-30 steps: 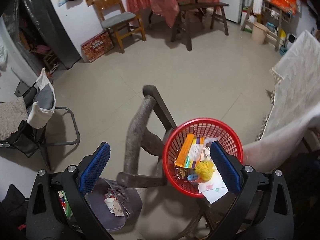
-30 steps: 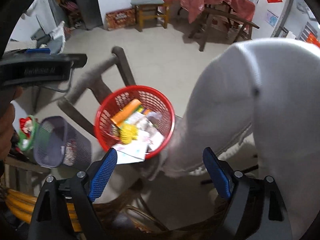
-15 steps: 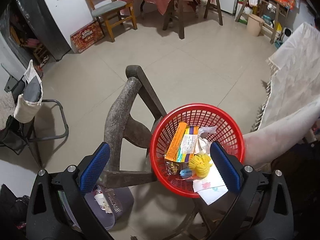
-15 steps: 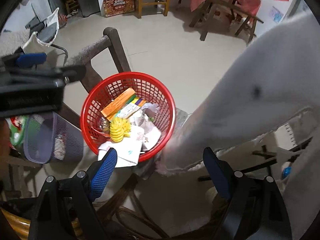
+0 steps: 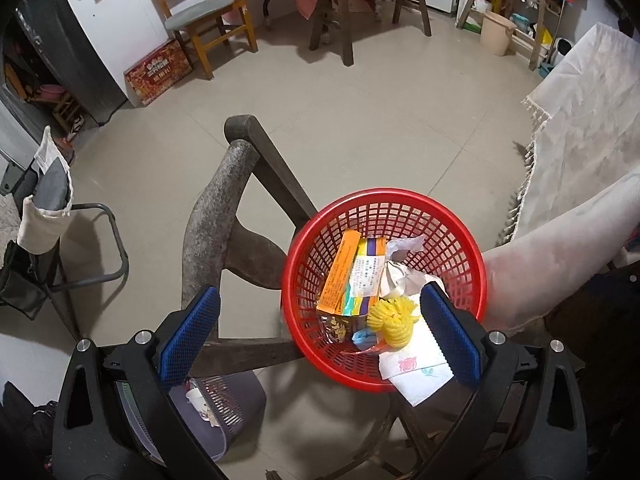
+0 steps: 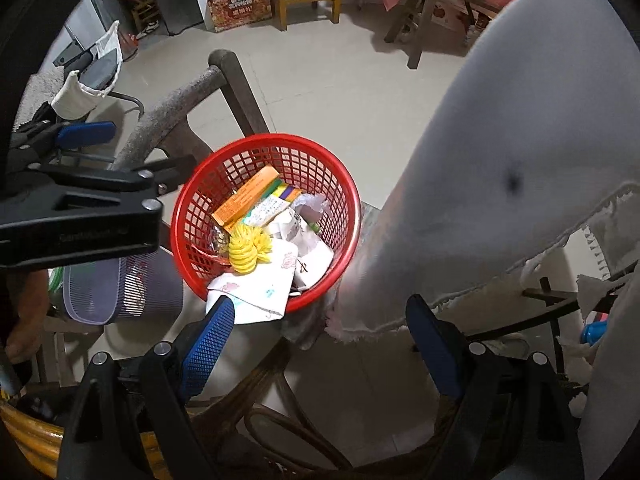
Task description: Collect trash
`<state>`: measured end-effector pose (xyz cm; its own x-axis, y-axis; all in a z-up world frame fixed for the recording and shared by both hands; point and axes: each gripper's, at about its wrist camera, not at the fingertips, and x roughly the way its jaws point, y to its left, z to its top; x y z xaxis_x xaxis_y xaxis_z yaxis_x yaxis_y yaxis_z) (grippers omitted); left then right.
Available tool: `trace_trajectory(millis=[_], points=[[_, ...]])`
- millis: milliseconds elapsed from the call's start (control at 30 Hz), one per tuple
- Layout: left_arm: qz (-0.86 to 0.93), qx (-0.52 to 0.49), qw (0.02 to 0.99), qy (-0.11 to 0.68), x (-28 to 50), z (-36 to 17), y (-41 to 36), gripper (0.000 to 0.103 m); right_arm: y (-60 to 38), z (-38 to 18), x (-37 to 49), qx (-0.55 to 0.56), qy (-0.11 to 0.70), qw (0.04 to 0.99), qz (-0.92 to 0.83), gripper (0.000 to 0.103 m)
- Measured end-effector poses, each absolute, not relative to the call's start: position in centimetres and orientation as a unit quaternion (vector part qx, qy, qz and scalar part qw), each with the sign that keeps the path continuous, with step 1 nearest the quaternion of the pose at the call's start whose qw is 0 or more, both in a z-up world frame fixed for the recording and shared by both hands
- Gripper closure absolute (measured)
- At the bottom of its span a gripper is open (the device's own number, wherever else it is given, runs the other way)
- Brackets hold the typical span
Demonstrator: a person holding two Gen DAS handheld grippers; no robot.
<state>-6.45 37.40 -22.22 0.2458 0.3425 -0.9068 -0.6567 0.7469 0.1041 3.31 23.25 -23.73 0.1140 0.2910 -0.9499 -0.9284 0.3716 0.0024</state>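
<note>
I hold both tongs above the red basket (image 5: 384,204), which sits on a wooden chair (image 5: 218,220). My left tongs (image 5: 320,332) and right tongs (image 6: 320,344) both gape wide, gripping nothing. The basket holds an orange box (image 5: 338,272), yellow yarn (image 5: 394,318) and a paper napkin (image 5: 416,372) draped over its rim.

Print on the orange box (image 5: 337,276) too small to read; purple basket (image 5: 224,408) half behind the left claw (image 5: 320,340).
</note>
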Motion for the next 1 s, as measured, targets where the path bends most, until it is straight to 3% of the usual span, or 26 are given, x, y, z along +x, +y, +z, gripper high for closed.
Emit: trace_trajectory(millis=[1000], points=[[0.306,-0.164,0.764,0.544,-6.2,-23.8,37.3,0.007,23.5,-23.2,3.3,-0.296,0.492,0.657,0.489,0.017]])
